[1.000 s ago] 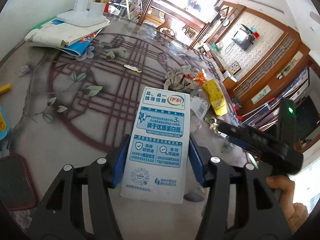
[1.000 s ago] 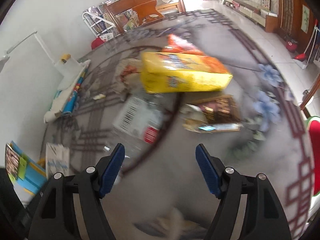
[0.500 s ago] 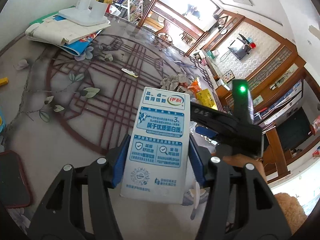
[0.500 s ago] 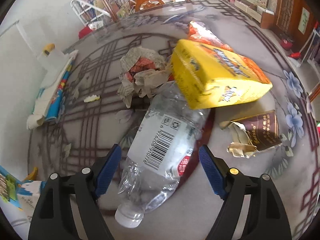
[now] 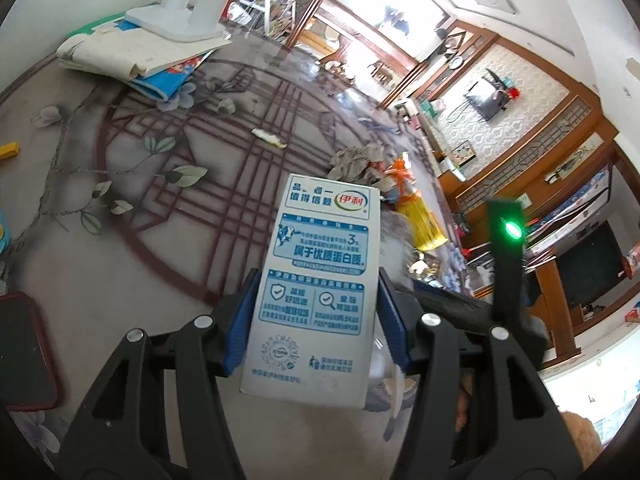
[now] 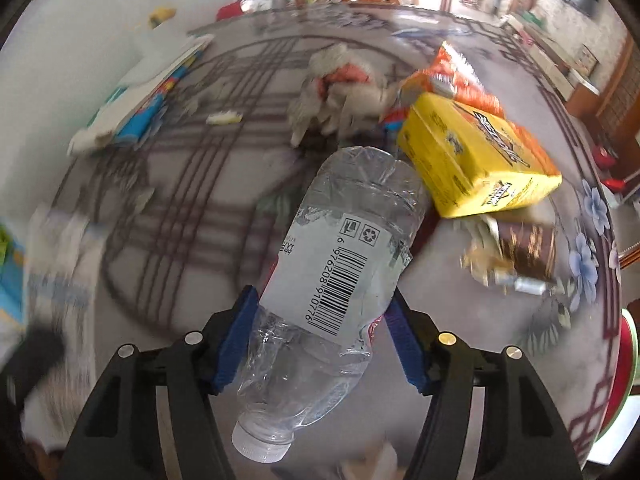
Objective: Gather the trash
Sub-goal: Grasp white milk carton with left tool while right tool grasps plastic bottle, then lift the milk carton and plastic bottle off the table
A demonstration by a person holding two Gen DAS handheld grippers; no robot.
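My left gripper (image 5: pixel 314 322) is shut on a white and blue milk carton (image 5: pixel 318 284) and holds it above the round table (image 5: pixel 120 208). My right gripper (image 6: pixel 322 338) is shut on a crushed clear plastic bottle (image 6: pixel 340 276), its white cap (image 6: pixel 260 446) pointing toward me. Beyond the bottle lie a yellow box (image 6: pixel 476 160), an orange snack bag (image 6: pixel 456 68), crumpled paper (image 6: pixel 340 80) and a brown wrapper (image 6: pixel 520 248). In the left wrist view the crumpled paper (image 5: pixel 356 160) and yellow box (image 5: pixel 424 224) lie past the carton, with the right gripper's body (image 5: pixel 504 280) beside it.
A stack of papers and books (image 5: pixel 140 52) with a white lamp base (image 5: pixel 176 20) sits at the table's far left. A small paper scrap (image 5: pixel 268 137) lies mid-table. A dark red phone case (image 5: pixel 24 352) lies at the near left edge. The table's right rim (image 6: pixel 616 280) is close.
My right gripper moved in over the plastic bottle and closed on it. My left gripper kept hold of the milk carton and rose slightly.
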